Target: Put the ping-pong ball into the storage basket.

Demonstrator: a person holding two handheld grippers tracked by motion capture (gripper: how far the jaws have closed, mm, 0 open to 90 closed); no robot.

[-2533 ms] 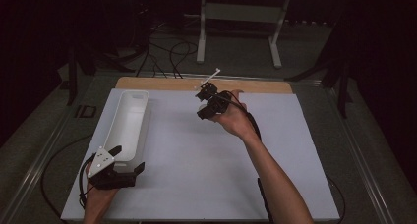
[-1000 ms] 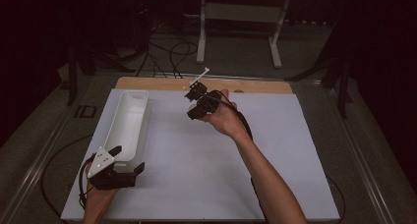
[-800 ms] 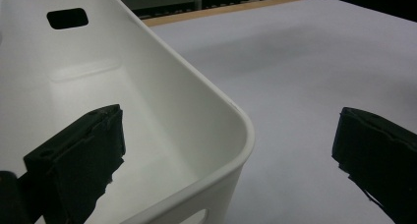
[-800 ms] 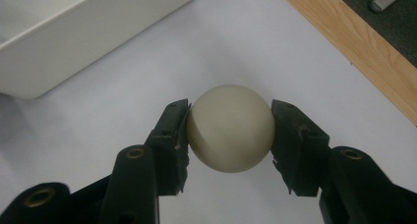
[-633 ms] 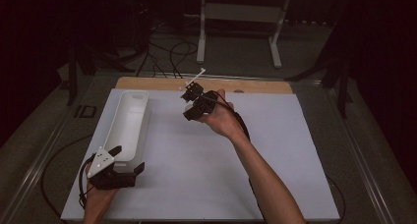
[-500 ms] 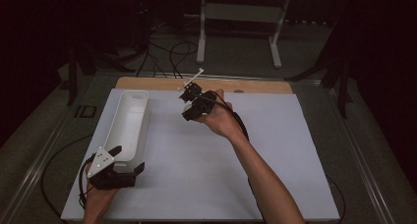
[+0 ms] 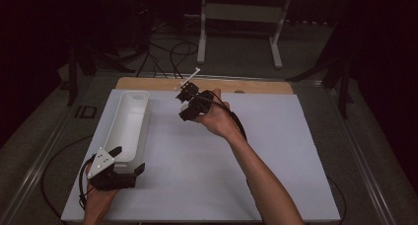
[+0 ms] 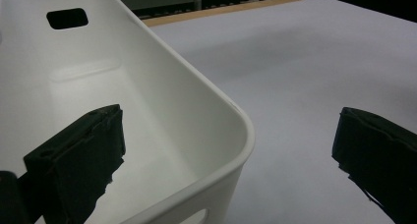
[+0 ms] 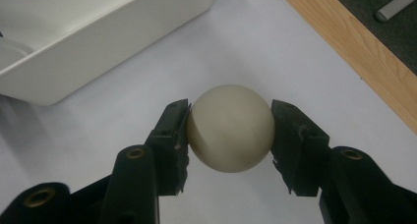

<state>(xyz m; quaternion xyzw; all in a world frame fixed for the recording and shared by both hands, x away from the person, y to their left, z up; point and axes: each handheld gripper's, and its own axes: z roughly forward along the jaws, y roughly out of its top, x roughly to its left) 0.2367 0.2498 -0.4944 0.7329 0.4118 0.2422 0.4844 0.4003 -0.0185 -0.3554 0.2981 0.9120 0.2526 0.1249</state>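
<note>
Open white mat (image 7: 276, 151) right of the white bin (image 7: 129, 121); the bin's wall blocks passage along the left edge.

Too small in the high view to make out: the cream ball (image 9: 230, 127) pinched in the right tongs (image 7: 190, 102), hidden there behind the black body. Cut off by the frame's edges in the left gripper view: the white bin (image 8: 162, 111), near wall and left side lost. Hidden beneath the bin: part of the tabletop (image 7: 276, 151). Masked by the ball: the pads' inner faces.
</note>
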